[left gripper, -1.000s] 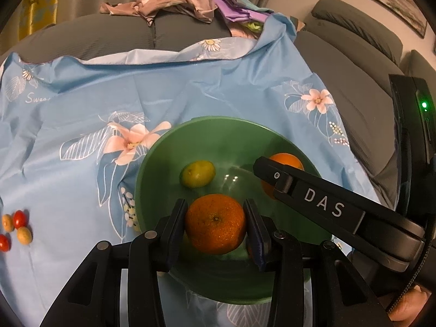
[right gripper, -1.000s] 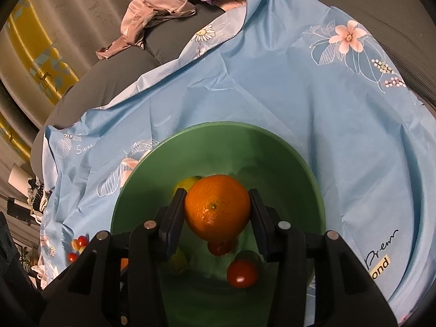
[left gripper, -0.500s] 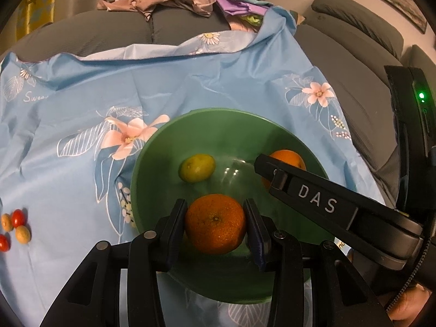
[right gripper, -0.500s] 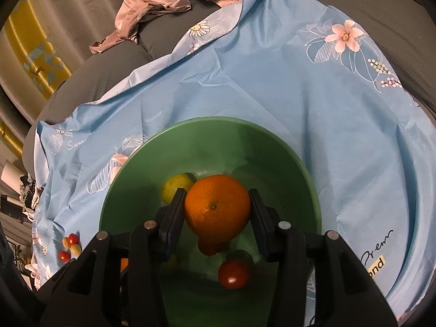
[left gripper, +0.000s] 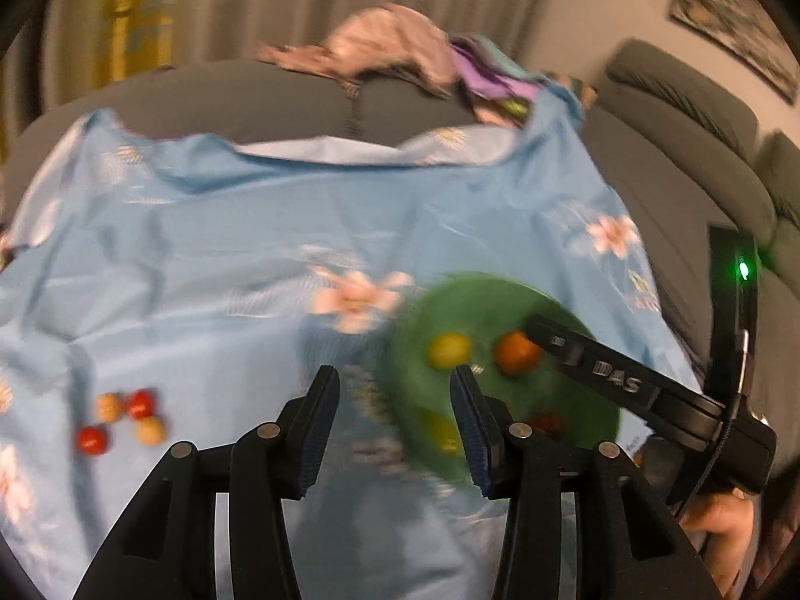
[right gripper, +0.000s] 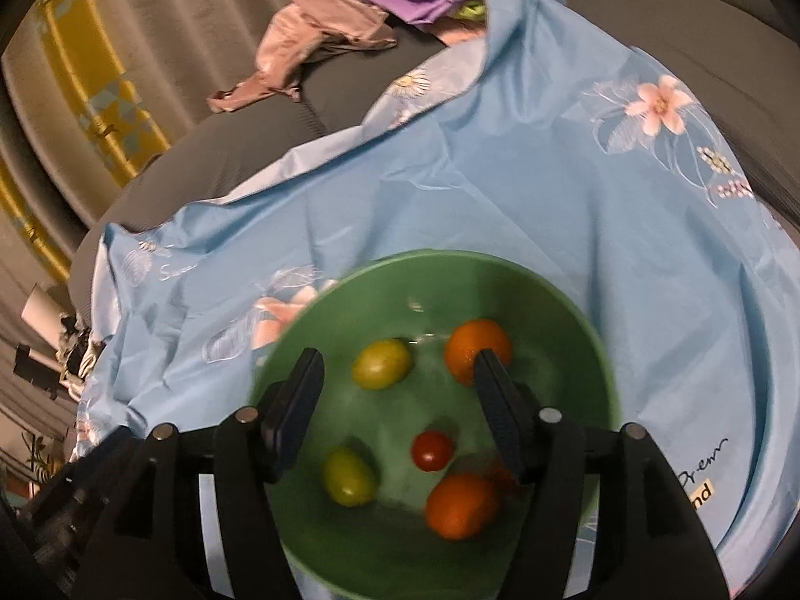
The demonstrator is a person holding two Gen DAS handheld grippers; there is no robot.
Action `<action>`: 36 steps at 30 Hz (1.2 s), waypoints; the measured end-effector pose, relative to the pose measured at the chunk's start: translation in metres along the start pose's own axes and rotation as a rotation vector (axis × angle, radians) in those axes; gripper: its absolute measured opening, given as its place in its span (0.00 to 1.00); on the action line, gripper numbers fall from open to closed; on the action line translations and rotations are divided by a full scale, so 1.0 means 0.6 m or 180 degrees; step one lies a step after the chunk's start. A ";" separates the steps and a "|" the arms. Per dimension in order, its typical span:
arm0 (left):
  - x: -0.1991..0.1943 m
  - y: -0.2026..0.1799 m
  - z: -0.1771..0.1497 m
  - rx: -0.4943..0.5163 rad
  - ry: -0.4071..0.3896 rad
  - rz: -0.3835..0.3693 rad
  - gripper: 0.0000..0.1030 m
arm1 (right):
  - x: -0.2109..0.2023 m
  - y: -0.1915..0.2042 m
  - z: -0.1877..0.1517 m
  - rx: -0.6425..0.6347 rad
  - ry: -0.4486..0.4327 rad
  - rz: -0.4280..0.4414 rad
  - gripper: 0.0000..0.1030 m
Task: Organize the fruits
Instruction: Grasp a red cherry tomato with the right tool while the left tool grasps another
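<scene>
Grey upholstered sofa point(left gripper: 675, 190) draped with a light-blue floral cloth point(left gripper: 200, 260), which carries everything else; crumpled pink and purple garments point(right gripper: 320, 45) lie on the sofa back, far beyond the fingers. Round green plastic bowl point(right gripper: 565, 300) sits on the cloth directly under and ahead of the right gripper point(right gripper: 400, 390), and ahead and to the right of the left gripper point(left gripper: 395, 425). Both pairs of fingers stand apart and hold nothing. Inside the bowl: two orange mandarins, one point(right gripper: 475, 350) touching or just behind the right finger's tip, the other point(right gripper: 460, 505) low, near that finger's base; two yellow-green oval fruits, one point(right gripper: 382, 364) between the fingertips, one point(right gripper: 347, 475) nearer the left finger's base; one small red cherry tomato point(right gripper: 432, 450) between them. A further reddish fruit beside the right finger is too blurred to identify. Still outside the bowl: a cluster of four small red and yellow-orange fruits point(left gripper: 122, 422) on the cloth, well left of the left gripper's fingers. Judged progress: larger fruits gathered; the small cluster remains to be collected.
</scene>
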State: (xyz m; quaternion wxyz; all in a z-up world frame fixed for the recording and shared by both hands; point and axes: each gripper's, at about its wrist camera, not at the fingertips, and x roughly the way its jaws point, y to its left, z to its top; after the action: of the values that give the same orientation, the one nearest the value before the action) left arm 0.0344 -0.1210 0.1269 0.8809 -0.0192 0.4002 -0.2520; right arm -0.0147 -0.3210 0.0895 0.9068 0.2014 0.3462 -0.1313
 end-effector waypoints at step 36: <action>-0.012 0.347 -0.082 -0.1860 0.0211 0.1094 0.35 | 0.261 0.439 -0.170 -0.1840 0.1362 0.1133 0.28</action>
State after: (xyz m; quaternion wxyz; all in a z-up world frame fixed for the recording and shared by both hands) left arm 0.0847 0.0721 0.0495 0.8542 -0.1948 0.4813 0.0250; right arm 0.1399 -0.0569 -0.0139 0.8422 0.0176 0.5096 0.1755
